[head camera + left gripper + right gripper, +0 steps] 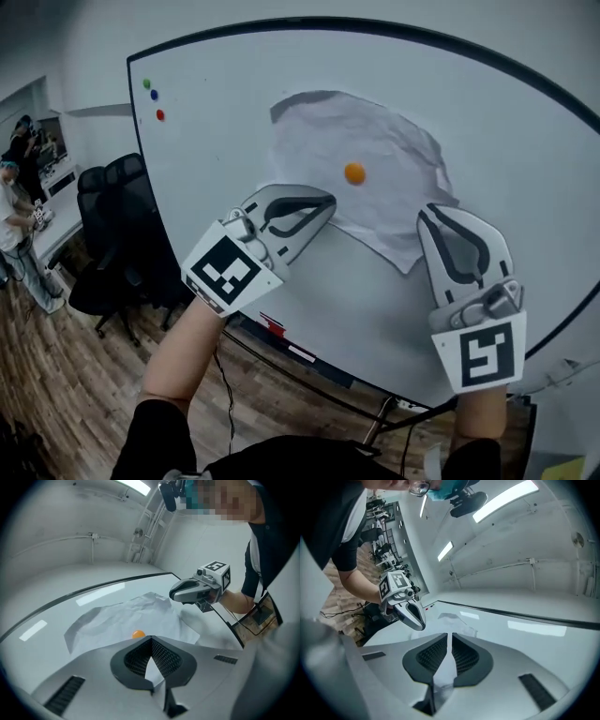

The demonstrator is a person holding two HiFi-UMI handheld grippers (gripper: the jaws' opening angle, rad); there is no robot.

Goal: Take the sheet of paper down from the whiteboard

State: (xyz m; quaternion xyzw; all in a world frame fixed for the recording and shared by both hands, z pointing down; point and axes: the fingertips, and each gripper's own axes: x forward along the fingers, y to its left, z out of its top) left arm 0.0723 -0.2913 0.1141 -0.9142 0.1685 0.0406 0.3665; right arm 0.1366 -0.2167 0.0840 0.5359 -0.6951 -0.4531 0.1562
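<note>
A crumpled white sheet of paper (361, 183) hangs on the whiteboard (216, 141), pinned by an orange magnet (354, 172). My left gripper (326, 201) is shut and empty, with its tip at the sheet's lower left edge. My right gripper (430, 216) is also shut and empty, pointing up at the sheet's lower right corner. In the left gripper view the paper (124, 616) and the orange magnet (138, 634) lie just beyond my closed left gripper (151, 640), and the right gripper (174, 594) is at the right. The right gripper view shows its closed right gripper (450, 635), the left gripper (420, 623) and a bit of paper (458, 622).
Green (146, 83), blue (154, 95) and red (160, 114) magnets sit at the board's upper left. A tray with a red item (274, 326) runs under the board. Black office chairs (112, 234) and a person (14, 225) are at the left on a wooden floor.
</note>
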